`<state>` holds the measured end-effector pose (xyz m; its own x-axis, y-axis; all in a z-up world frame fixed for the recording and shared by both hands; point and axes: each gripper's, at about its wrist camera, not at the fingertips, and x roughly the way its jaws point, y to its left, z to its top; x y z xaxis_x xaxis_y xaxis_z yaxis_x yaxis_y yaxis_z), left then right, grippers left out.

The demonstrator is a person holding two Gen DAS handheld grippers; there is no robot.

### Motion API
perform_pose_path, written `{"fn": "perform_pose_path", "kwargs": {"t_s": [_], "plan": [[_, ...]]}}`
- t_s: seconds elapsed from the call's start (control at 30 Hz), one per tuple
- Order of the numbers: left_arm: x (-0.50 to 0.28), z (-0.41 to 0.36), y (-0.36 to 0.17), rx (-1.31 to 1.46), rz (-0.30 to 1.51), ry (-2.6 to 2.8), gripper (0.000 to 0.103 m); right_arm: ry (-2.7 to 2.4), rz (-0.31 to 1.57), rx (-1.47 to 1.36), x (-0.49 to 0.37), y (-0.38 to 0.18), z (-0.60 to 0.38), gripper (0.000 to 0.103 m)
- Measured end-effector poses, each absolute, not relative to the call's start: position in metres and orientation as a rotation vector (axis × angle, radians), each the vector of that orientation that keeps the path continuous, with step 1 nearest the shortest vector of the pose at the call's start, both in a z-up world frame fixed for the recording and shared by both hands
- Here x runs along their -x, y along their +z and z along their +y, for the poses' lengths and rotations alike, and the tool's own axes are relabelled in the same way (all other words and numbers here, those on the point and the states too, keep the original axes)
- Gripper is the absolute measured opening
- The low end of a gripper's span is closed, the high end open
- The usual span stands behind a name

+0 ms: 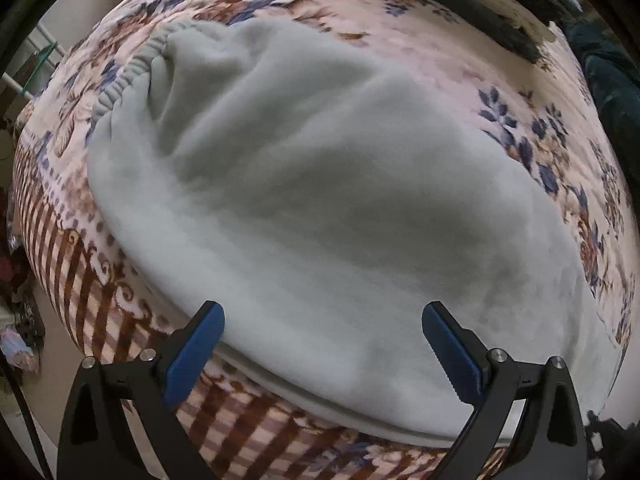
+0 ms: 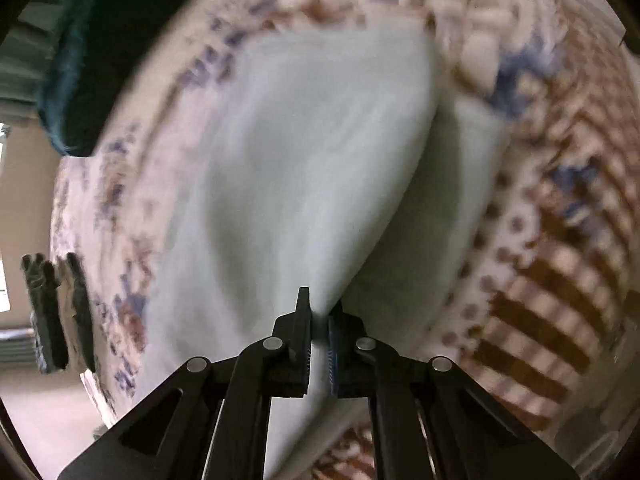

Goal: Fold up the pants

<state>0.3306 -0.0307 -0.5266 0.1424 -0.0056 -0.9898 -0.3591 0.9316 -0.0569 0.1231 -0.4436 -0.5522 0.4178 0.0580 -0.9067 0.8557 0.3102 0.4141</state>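
Pale grey-green fleece pants [image 1: 312, 208] lie folded on a floral blanket, their elastic waistband [image 1: 132, 68] at the upper left. My left gripper [image 1: 322, 324] hangs straight above the near edge of the pants, jaws wide open, with nothing pinched between the blue pads [image 1: 196, 348]. In the right wrist view the picture is blurred by motion. There my right gripper [image 2: 319, 314] is shut on a fold of the pants [image 2: 304, 152], and the cloth rises from the bed into its jaws, lifted off a lower layer [image 2: 432, 216].
The floral blanket [image 1: 532, 128] with a brown striped border [image 1: 80, 264] covers the bed. A dark teal garment [image 2: 92, 52] lies at one edge, and a black-and-white item [image 2: 56, 312] at another. Floor [image 1: 44, 392] shows past the bed's side.
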Motion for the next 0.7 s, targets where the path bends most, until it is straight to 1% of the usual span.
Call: {"fn": "perform_pose_path", "kwargs": {"t_s": [0.03, 0.1, 0.23, 0.3, 0.43, 0.5, 0.57, 0.6, 0.63, 0.7], "plan": [[-0.33, -0.034, -0.524, 0.297, 1.409, 0.259, 0.101, -0.663, 0.996, -1.147, -0.116, -0.544, -0.444, 0.007], [-0.329, -0.035, -0.524, 0.286, 1.407, 0.256, 0.101, -0.662, 1.016, -1.153, -0.105, -0.541, -0.444, 0.007], [-0.327, -0.033, -0.528, 0.298, 1.423, 0.281, 0.101, -0.668, 1.103, -1.211, -0.101, -0.58, -0.448, 0.007], [-0.325, -0.032, -0.526, 0.309, 1.418, 0.289, 0.101, -0.665, 1.108, -1.208, -0.105, -0.586, -0.448, 0.008], [-0.324, -0.028, -0.527, 0.309, 1.418, 0.3, 0.101, -0.613, 1.179, -1.216, -0.116, -0.596, -0.443, 0.023], [-0.322, -0.022, -0.529, 0.315, 1.421, 0.309, 0.101, -0.585, 1.178, -1.223, -0.121, -0.598, -0.436, 0.027], [-0.32, -0.015, -0.53, 0.328, 1.421, 0.326, 0.101, -0.581, 1.192, -1.243, -0.122, -0.609, -0.43, 0.027], [-0.32, -0.012, -0.529, 0.337, 1.419, 0.335, 0.101, -0.584, 1.187, -1.269, -0.124, -0.612, -0.426, 0.012], [-0.32, -0.007, -0.527, 0.345, 1.416, 0.345, 0.101, -0.569, 1.179, -1.29, -0.125, -0.608, -0.423, 0.007], [-0.318, 0.002, -0.523, 0.357, 1.404, 0.36, 0.101, -0.528, 1.162, -1.2, -0.131, -0.575, -0.409, 0.007]]}}
